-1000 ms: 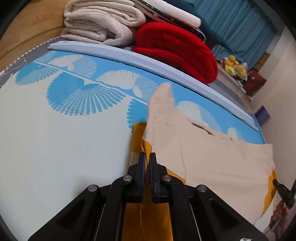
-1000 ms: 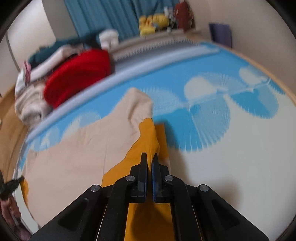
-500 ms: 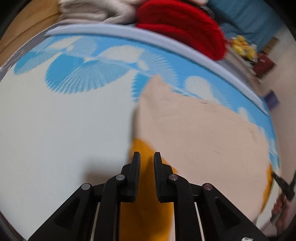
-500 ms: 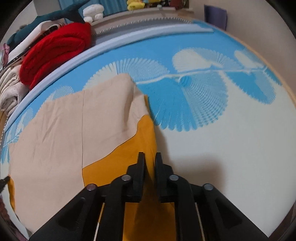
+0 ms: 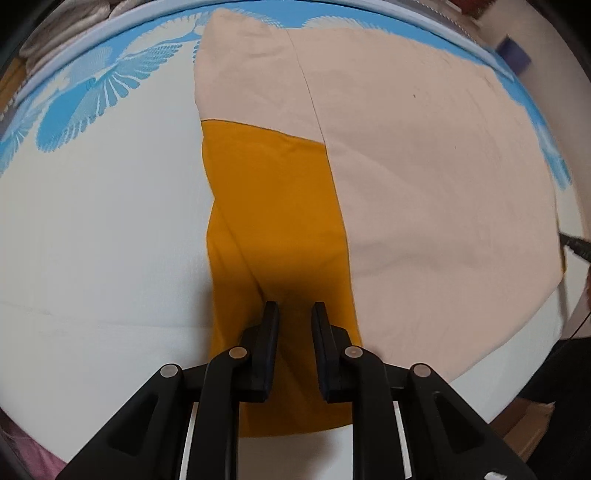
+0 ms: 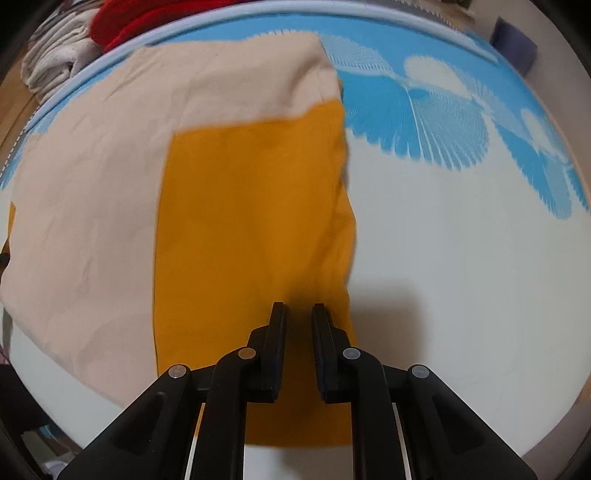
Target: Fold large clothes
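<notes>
A large beige garment [image 5: 424, 155] with mustard-orange panels [image 5: 273, 206] lies flat on the white and blue patterned bed [image 5: 92, 221]. My left gripper [image 5: 294, 308] is open and empty just above the orange panel at the garment's left end. In the right wrist view the garment [image 6: 92, 177] shows its other orange panel [image 6: 251, 221] at the right end. My right gripper [image 6: 298, 309] is open and empty over that panel's near right edge. The right gripper's tip also shows in the left wrist view [image 5: 574, 243].
Folded white towels [image 6: 55, 59] and a red blanket [image 6: 147, 14] are stacked beyond the light blue rail [image 6: 110, 59] at the bed's far edge. A dark blue box [image 6: 513, 48] stands by the wall. The bed's near edge [image 5: 406, 435] runs under both grippers.
Both grippers have opened and let go of the orange fabric. The garment has dropped flat onto the bed. Both grippers have tilted down and drawn back toward the near edge.
</notes>
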A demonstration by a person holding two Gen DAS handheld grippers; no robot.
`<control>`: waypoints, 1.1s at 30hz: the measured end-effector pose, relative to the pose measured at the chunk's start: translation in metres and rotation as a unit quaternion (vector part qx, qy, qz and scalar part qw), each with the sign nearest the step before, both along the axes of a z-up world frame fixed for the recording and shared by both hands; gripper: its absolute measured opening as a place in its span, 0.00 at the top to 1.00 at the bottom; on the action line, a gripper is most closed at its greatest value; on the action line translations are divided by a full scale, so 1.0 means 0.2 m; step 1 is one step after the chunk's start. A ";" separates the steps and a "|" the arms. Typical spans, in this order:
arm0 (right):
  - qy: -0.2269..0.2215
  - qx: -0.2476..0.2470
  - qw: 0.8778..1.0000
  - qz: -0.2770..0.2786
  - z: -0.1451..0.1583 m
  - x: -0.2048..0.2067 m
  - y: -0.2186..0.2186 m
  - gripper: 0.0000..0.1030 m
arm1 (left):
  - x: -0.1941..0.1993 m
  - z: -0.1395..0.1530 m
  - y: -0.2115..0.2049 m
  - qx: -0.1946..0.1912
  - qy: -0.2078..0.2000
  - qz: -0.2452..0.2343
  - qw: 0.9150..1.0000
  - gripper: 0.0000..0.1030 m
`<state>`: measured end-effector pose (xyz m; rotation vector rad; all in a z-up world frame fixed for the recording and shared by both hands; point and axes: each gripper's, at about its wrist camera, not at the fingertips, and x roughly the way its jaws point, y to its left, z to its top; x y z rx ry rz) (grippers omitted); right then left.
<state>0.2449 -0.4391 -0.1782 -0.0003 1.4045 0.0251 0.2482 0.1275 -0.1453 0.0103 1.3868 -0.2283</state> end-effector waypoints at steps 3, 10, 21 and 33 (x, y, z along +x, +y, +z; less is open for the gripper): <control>0.010 -0.018 1.000 0.001 -0.01 -0.02 0.00 0.85 | -0.04 0.01 -0.01 0.019 -0.015 0.001 1.000 0.83; -0.122 -0.114 0.985 0.043 0.22 0.00 0.22 0.85 | -0.08 0.02 -0.02 0.038 -0.025 0.000 0.999 0.83; -0.178 0.015 0.970 0.163 0.31 -0.01 0.93 0.85 | -0.14 0.10 -0.11 0.062 -0.046 0.004 0.997 0.83; -0.117 -0.006 0.983 0.139 0.14 -0.05 1.10 0.85 | -0.39 0.40 0.03 -0.016 -0.124 0.130 0.984 0.84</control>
